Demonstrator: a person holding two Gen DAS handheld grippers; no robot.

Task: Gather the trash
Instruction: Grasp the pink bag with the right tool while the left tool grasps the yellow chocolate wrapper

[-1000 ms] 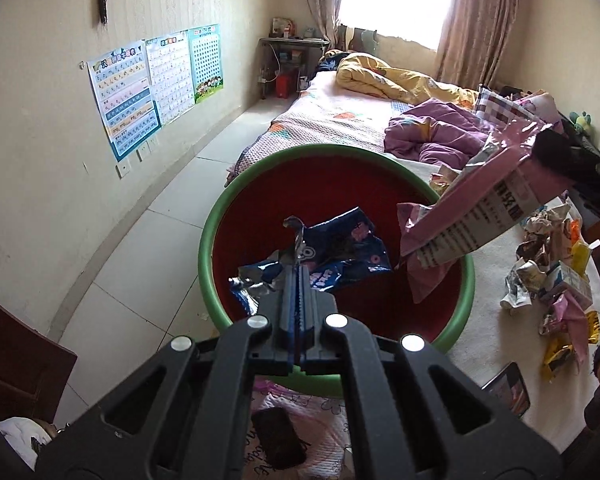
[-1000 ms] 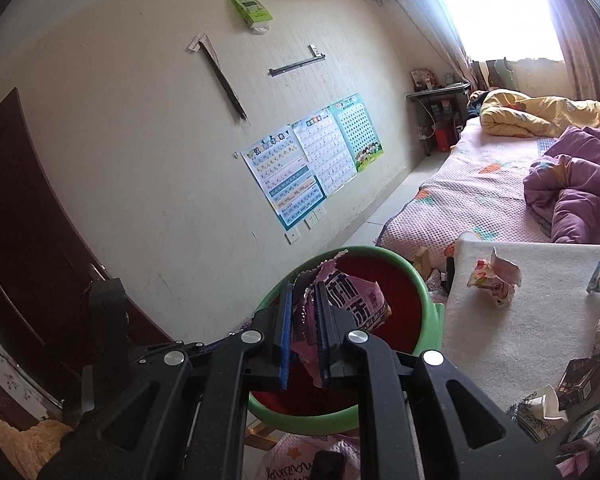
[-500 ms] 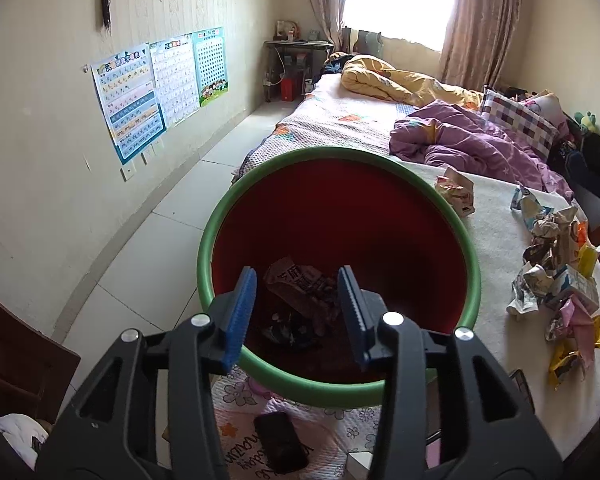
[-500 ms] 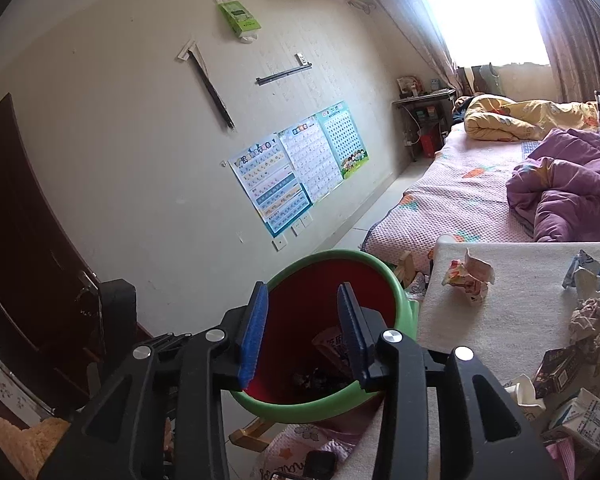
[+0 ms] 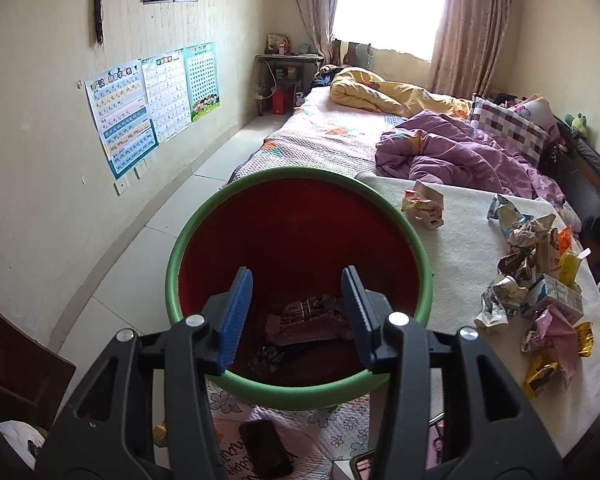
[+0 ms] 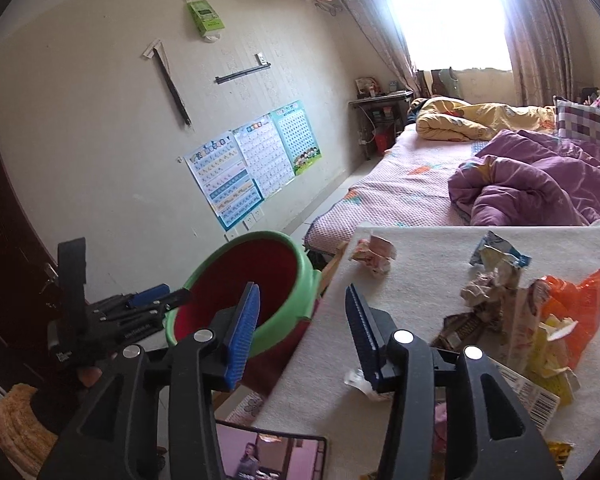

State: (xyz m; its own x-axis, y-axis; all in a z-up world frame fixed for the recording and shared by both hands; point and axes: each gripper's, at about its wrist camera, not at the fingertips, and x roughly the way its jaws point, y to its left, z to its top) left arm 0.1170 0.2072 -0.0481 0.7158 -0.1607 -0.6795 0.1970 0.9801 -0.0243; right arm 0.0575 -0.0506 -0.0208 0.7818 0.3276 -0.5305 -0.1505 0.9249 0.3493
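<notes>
Both your claws are spread wide and hold nothing. Your left gripper [image 5: 296, 312] hangs over the green-rimmed red bin [image 5: 300, 184], where dropped wrappers [image 5: 304, 322] lie on the bottom. Your right gripper [image 6: 300, 332] sits above the white table [image 6: 420, 248], bin [image 6: 296, 280] at its ten o'clock. Crumpled trash [image 6: 520, 308] heaps at two o'clock, one crumpled wrapper [image 6: 374, 254] lies apart at twelve.
</notes>
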